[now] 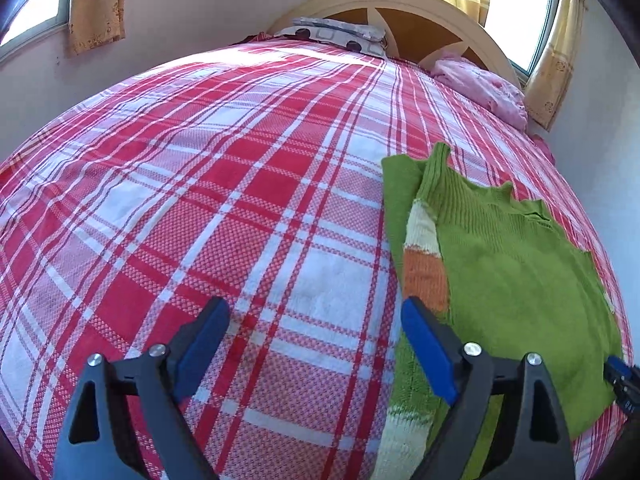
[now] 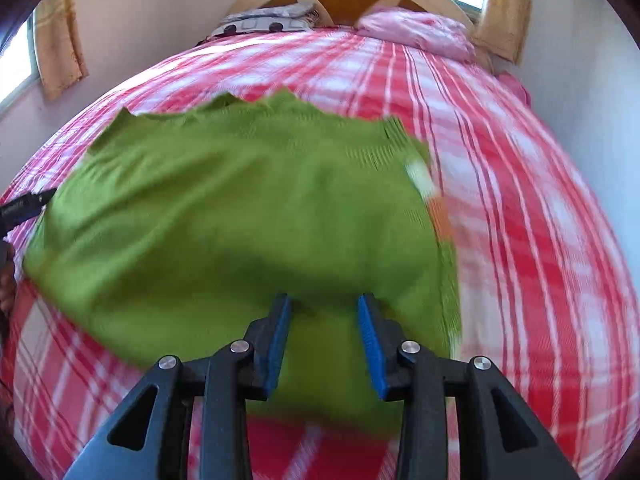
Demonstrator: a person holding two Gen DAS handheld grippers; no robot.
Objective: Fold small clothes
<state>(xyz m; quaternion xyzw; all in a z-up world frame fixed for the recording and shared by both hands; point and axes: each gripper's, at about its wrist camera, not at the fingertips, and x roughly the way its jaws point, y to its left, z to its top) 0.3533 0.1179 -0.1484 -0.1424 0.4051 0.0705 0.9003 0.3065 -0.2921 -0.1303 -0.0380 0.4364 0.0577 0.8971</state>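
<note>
A small green knit sweater (image 1: 512, 264) with a white and orange striped sleeve lies partly folded on the red and white plaid bedspread (image 1: 200, 200). My left gripper (image 1: 316, 320) is open and empty, low over the bedspread at the sweater's left edge. In the right wrist view the sweater (image 2: 224, 208) fills the middle, blurred. My right gripper (image 2: 324, 312) is open just above the sweater's near edge, with nothing between its pads. The right gripper's tip shows in the left wrist view (image 1: 622, 376) at the sweater's right side.
A patterned pillow (image 1: 340, 36) and a pink bundle (image 1: 484, 88) lie at the head of the bed by the wooden headboard (image 1: 420, 20). Windows with yellow curtains (image 1: 96, 4) flank the bed. White walls stand close on both sides.
</note>
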